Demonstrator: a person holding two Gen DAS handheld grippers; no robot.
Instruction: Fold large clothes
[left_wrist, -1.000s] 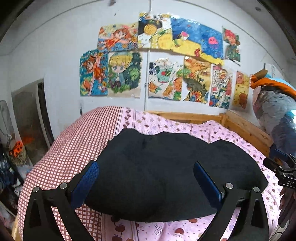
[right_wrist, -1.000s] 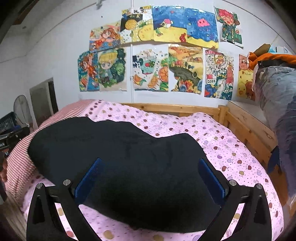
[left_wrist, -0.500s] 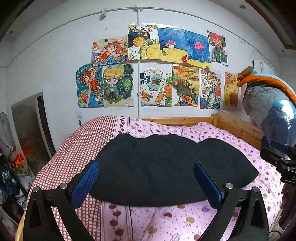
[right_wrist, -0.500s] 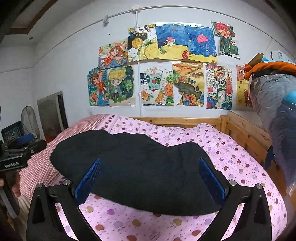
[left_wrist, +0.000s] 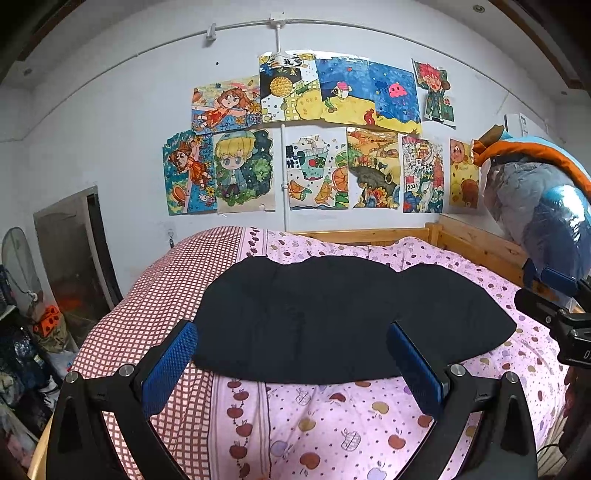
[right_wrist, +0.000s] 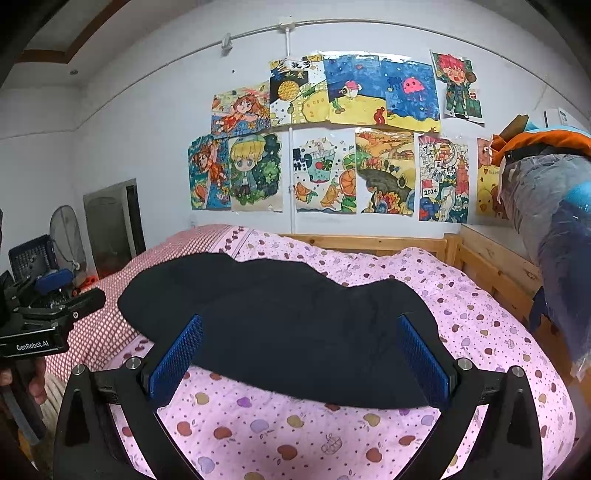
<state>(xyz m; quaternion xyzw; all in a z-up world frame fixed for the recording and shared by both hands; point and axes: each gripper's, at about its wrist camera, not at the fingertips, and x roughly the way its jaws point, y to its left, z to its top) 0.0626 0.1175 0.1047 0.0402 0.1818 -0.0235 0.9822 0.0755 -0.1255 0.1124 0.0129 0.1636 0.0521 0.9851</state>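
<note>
A black garment (left_wrist: 332, 317) lies folded and flat across the pink patterned bedspread (left_wrist: 332, 424); the right wrist view shows the same garment (right_wrist: 295, 325). My left gripper (left_wrist: 291, 358) hangs open above the bed's near edge, short of the garment, with nothing between its blue pads. My right gripper (right_wrist: 299, 350) is open too, held back from the cloth's near edge. Each view catches the other gripper at its side: the right one (left_wrist: 554, 314) and the left one (right_wrist: 40, 321), held by a hand (right_wrist: 22, 384).
A wooden bed frame (right_wrist: 491, 266) runs along the far and right sides. Colourful drawings (left_wrist: 314, 147) cover the white wall. Bagged clothes (right_wrist: 554, 221) hang at the right. A fan (right_wrist: 66, 236), a crate and clutter stand on the floor at the left.
Both grippers have pulled back and risen away from the garment, so it looks smaller and more of the bedspread shows in front. The garment lies still.
</note>
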